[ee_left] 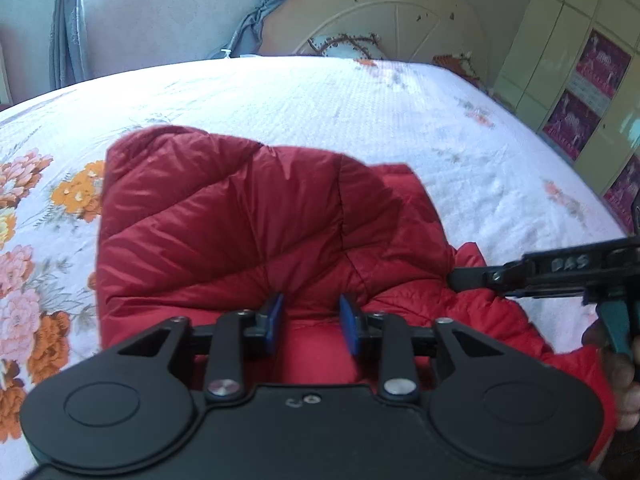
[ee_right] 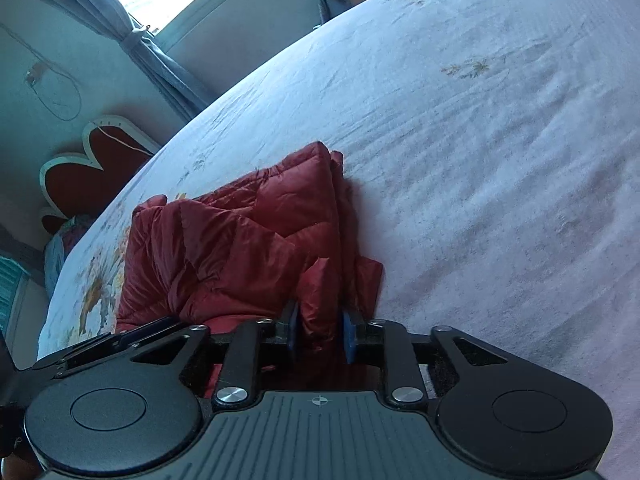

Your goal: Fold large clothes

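Now releasing the folded red jacket (ee_left: 248,216) on the bed (ee_left: 320,96).
Left hand-held gripper (ee_left: 311,322) is standing part-open astride fabric, pads apart from it; right hand-held gripper (ee_right: 320,330) is bracketing a raised fold, contact unclear. Withdrawing straight back should keep layers stacked. Right view alone is showing the stacked edges, upper centre.

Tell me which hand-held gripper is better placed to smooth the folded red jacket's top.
Left, probably. The left hand-held gripper sits open over the middle of the red jacket; the right hand-held gripper is at its edge by the bedspread, straddling a fold.
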`<state>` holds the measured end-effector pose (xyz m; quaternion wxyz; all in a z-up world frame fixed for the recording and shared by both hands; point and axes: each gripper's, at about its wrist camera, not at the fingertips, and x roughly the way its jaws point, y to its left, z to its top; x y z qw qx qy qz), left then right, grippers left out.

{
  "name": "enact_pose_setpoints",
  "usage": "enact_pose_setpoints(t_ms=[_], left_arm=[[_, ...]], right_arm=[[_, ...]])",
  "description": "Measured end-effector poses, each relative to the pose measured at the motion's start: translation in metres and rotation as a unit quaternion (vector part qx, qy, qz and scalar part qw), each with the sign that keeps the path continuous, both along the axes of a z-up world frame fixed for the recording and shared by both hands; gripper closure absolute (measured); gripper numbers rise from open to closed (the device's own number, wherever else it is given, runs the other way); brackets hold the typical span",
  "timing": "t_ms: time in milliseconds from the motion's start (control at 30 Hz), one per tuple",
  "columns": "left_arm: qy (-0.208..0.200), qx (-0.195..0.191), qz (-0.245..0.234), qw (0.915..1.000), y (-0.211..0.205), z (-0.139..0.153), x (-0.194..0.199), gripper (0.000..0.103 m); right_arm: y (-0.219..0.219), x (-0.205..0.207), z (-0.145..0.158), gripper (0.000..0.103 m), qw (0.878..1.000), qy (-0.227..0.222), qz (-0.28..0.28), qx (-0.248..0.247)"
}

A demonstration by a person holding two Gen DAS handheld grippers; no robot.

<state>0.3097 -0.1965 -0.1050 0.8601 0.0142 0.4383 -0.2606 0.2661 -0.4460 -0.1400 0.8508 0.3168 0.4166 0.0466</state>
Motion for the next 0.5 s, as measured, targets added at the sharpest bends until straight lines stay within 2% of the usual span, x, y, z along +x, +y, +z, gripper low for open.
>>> enact_pose_setpoints(t_ms=[33,67,133,200,267,300,433,500], left_arm=[[-0.007,-0.011,0.008,0.9999,0.009,0.007,-0.003,0.048],[-0.026,-0.025,0.020,0.9991,0.022,0.015,-0.007,0.040],[-0.059,-0.043,0.045,0.9963,0.047,0.028,-0.011,0.043],[-0.064,-0.056,0.073,0.9937,0.070,0.032,-0.002,0.053],[-0.054,-0.068,0.092,0.9919,0.084,0.033,0.016,0.061],[-0.055,-0.073,0.097,0.9911,0.086,0.034,0.025,0.062],[-0.044,-0.069,0.079,0.9935,0.075,0.028,0.061,0.062],[-0.029,-0.066,0.057,0.9958,0.060,0.019,0.073,0.066]], right_arm=[[-0.002,-0.004,0.010,0.043,1.000,-0.015,-0.003,-0.011],[-0.004,-0.009,0.024,0.037,0.999,-0.036,-0.007,-0.026],[-0.005,-0.013,0.046,0.037,0.997,-0.070,-0.001,-0.036],[0.005,-0.004,0.066,0.037,0.994,-0.097,0.024,-0.046],[0.027,0.014,0.080,0.042,0.989,-0.112,0.059,-0.078],[0.040,0.026,0.083,0.050,0.986,-0.111,0.078,-0.094],[0.085,0.069,0.074,0.053,0.978,-0.088,0.127,-0.138],[0.095,0.084,0.061,0.053,0.977,-0.067,0.138,-0.147]])
